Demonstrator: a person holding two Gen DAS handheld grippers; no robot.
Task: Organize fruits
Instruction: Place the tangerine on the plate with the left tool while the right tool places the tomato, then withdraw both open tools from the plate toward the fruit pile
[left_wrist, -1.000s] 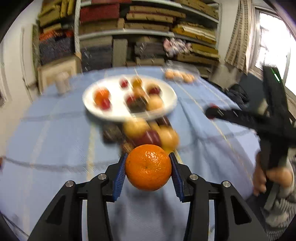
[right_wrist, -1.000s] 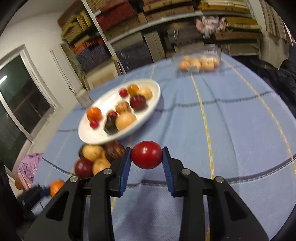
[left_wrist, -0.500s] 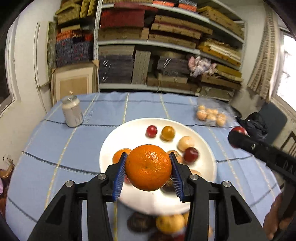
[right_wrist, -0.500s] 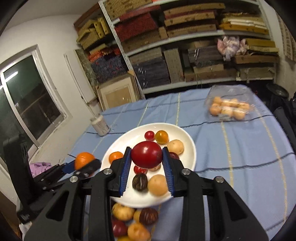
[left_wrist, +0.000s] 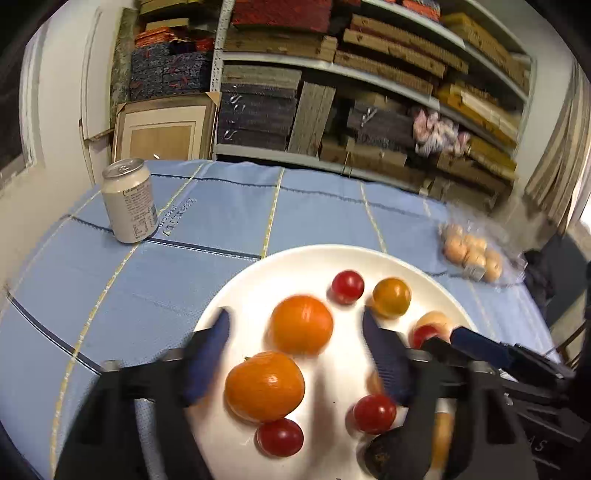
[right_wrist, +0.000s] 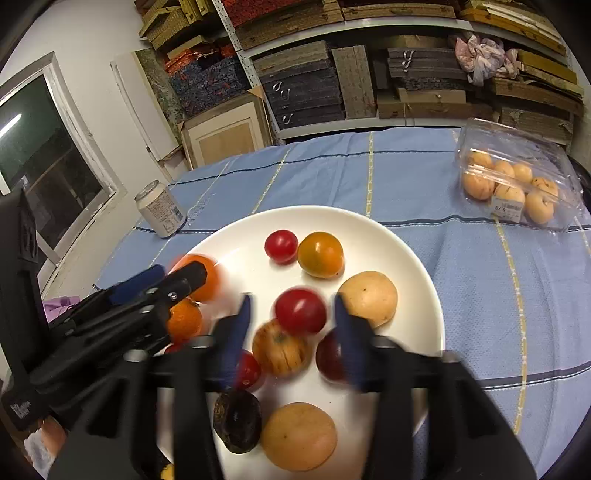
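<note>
A white plate (left_wrist: 258, 280) (right_wrist: 413, 258) on the blue tablecloth holds several fruits. My left gripper (left_wrist: 295, 332) is open above it; the orange (left_wrist: 301, 325) it held sits free between its blurred fingers, next to a second orange (left_wrist: 264, 386). My right gripper (right_wrist: 291, 314) is open too; the red tomato (right_wrist: 300, 311) sits free between its fingers, over the plate's middle. The left gripper also shows in the right wrist view (right_wrist: 147, 291), and the right gripper's tip reaches in at the right of the left wrist view (left_wrist: 480, 345).
A drink can (left_wrist: 129, 201) (right_wrist: 160, 214) stands on the cloth left of the plate. A clear plastic box of pale orange fruits (right_wrist: 513, 181) (left_wrist: 472, 254) lies at the back right. Shelves of stacked boards stand behind the table.
Both grippers moved over the plate and opened. The orange has left the left gripper's fingers and the red tomato the right's; both fruits now sit free over the plate.
</note>
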